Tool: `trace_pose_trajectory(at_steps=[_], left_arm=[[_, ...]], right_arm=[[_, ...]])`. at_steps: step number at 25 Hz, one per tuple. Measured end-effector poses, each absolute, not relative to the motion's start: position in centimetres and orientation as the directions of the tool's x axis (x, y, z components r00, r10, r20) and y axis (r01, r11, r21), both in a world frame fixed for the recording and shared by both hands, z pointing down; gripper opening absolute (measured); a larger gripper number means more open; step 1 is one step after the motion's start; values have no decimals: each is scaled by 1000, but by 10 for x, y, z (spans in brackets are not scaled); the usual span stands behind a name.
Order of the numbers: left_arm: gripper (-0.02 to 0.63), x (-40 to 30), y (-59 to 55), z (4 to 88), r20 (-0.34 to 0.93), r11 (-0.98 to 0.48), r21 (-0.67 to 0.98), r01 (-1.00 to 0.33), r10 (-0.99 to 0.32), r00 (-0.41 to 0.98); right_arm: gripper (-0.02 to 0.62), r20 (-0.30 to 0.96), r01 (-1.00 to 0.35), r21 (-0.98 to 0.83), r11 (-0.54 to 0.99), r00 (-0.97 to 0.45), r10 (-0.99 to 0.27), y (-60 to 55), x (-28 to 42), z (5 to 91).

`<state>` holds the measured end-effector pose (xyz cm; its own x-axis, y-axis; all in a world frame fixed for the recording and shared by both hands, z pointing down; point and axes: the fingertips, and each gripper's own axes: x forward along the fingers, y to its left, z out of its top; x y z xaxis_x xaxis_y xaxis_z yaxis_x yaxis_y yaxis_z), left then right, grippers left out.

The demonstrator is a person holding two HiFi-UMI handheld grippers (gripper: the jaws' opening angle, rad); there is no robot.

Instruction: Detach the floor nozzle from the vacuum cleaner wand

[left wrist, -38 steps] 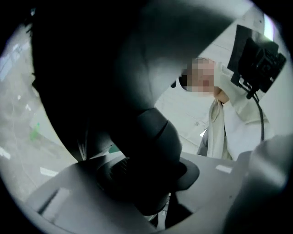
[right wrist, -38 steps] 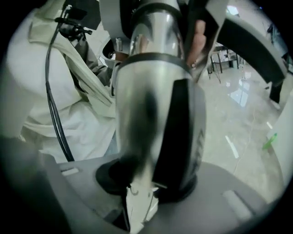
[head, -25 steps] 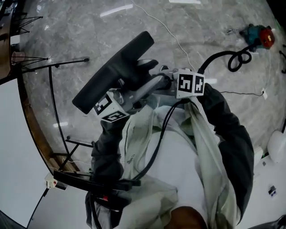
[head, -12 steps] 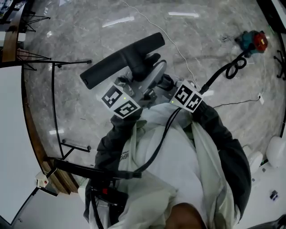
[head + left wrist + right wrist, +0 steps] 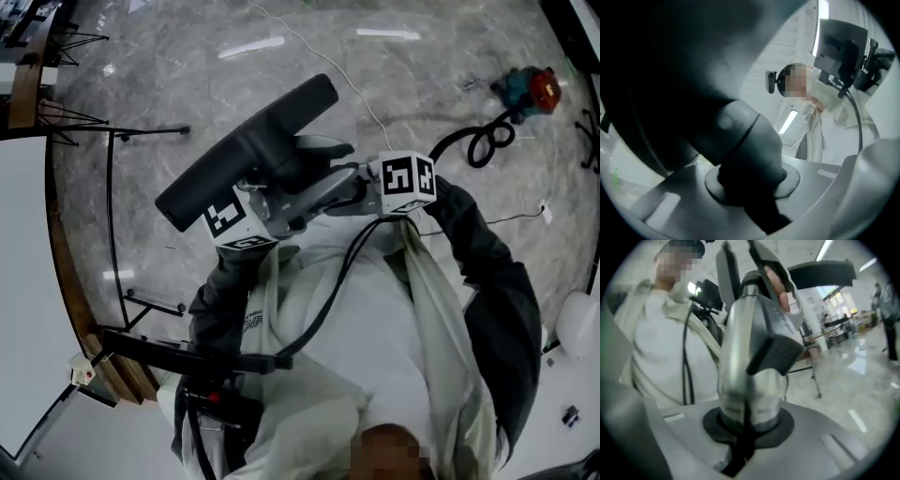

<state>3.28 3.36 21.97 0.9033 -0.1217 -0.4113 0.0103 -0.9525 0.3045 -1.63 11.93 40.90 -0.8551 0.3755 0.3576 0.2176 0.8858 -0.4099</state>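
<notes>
The black floor nozzle [image 5: 248, 150] is held up above the floor in the head view, with its grey neck [image 5: 314, 164] running into the silver wand [image 5: 323, 192]. My left gripper [image 5: 274, 195] comes from below left. Its jaws are closing, and the nozzle's dark neck [image 5: 740, 140] fills the gap between them in the left gripper view [image 5: 750, 187]. My right gripper [image 5: 354, 192] comes from the right. It is shut on the silver wand [image 5: 750, 357], which stands between its jaws in the right gripper view [image 5: 747, 425]. The joint itself is partly hidden by the grippers.
A black metal stand [image 5: 112, 187] and a wooden edge [image 5: 70, 272] are on the left. A red and teal machine [image 5: 532, 89] with a coiled black hose [image 5: 487, 136] lies on the marble floor at upper right. A white cord [image 5: 347, 75] crosses the floor. A black cable [image 5: 328, 291] hangs against the person's body.
Both grippers dipped toward the body with the nozzle and wand, then swung back out. The nozzle is again tilted up to the right, and the right marker cube sits higher than half a second ago.
</notes>
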Motion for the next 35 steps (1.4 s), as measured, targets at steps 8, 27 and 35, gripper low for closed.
trace_pose_trajectory(at_steps=[8,27,35], left_arm=[[75,22,-2,210,-439,-920,360,-152,-311,843],[74,35,28,196,-505,-940,318,121,-60,861],[72,23,-18,227,-271,-849,470,-240,-398,877]], right_arm=[[37,438,-7,-335,942,-886,150,87,-22,402],[38,258,273,-486,830,-863,434,123,-17,380],[38,534,-451,-167,877,-789,-304,59,-28,413]])
